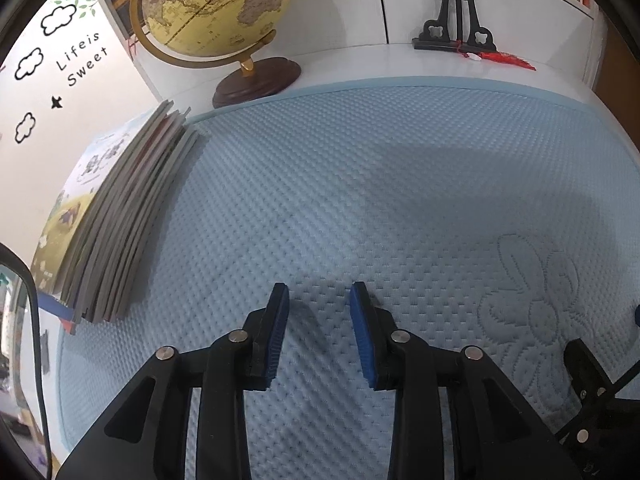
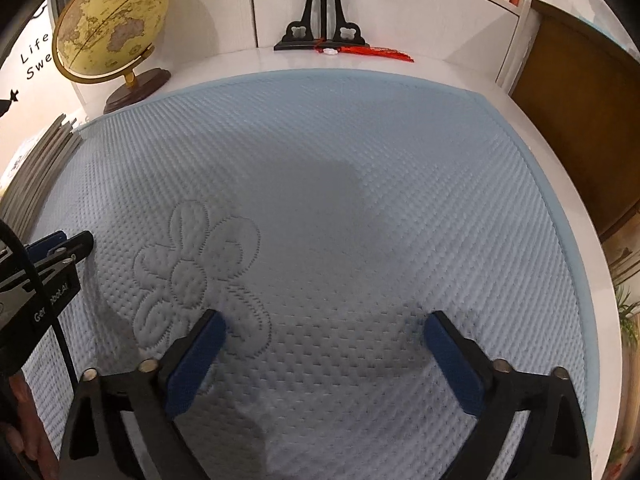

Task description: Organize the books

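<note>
Left wrist view: books (image 1: 116, 216) stacked at the mat's (image 1: 360, 184) left edge, left gripper (image 1: 319, 300) slightly apart, empty. Right gripper (image 2: 324, 324) gapes wide, empty. Best approach low, squaring on the stack's edge.

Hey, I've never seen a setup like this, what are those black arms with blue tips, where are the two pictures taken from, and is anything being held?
These are two handheld grippers, each carried by a person, each with a fisheye camera looking along its fingers. One picture looks past the left gripper, jaws narrowly apart; the other past the right gripper, jaws wide. Both are empty. They hover over a quilted blue mat on a white desk. A stack of thin books lies at the mat's left edge. Behind stand a globe and a black ornamental stand.
</note>
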A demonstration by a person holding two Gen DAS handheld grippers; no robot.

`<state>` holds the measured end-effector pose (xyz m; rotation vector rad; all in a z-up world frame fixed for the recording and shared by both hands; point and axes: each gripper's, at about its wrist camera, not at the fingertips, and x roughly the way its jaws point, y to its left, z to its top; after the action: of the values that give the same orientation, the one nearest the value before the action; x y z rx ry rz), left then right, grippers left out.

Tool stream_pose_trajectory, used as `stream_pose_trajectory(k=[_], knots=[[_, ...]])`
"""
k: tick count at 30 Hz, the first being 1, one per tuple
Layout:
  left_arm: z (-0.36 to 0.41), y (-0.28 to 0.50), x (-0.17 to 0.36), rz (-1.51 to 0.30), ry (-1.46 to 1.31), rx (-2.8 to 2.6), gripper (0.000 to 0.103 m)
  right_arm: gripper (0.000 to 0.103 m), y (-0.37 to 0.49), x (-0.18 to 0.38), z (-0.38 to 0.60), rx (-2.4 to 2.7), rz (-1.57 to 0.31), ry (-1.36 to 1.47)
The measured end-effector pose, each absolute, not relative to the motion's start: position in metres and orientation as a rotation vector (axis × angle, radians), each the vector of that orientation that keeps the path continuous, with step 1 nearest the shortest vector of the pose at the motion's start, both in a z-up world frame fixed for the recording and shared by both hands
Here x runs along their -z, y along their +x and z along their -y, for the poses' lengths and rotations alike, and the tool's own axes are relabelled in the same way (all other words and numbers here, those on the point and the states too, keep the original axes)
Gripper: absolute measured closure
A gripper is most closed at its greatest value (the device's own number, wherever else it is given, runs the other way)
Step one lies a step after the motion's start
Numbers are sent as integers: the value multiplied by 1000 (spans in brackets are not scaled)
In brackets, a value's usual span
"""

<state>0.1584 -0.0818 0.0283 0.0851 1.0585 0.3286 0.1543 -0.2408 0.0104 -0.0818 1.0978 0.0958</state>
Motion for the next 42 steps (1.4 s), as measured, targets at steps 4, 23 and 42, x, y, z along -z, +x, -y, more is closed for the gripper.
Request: stream_pose_trajectory(k=[4, 23, 42], knots=[[80, 158, -28, -1043, 120, -390, 47, 0, 152, -11, 240, -106, -1084, -93], [70, 113, -21, -1053, -133, -192, 3, 0, 127, -15, 248, -103, -1086, -72], [74, 108, -17, -969, -117, -197, 0, 0, 118, -13, 243, -90, -1048, -101]])
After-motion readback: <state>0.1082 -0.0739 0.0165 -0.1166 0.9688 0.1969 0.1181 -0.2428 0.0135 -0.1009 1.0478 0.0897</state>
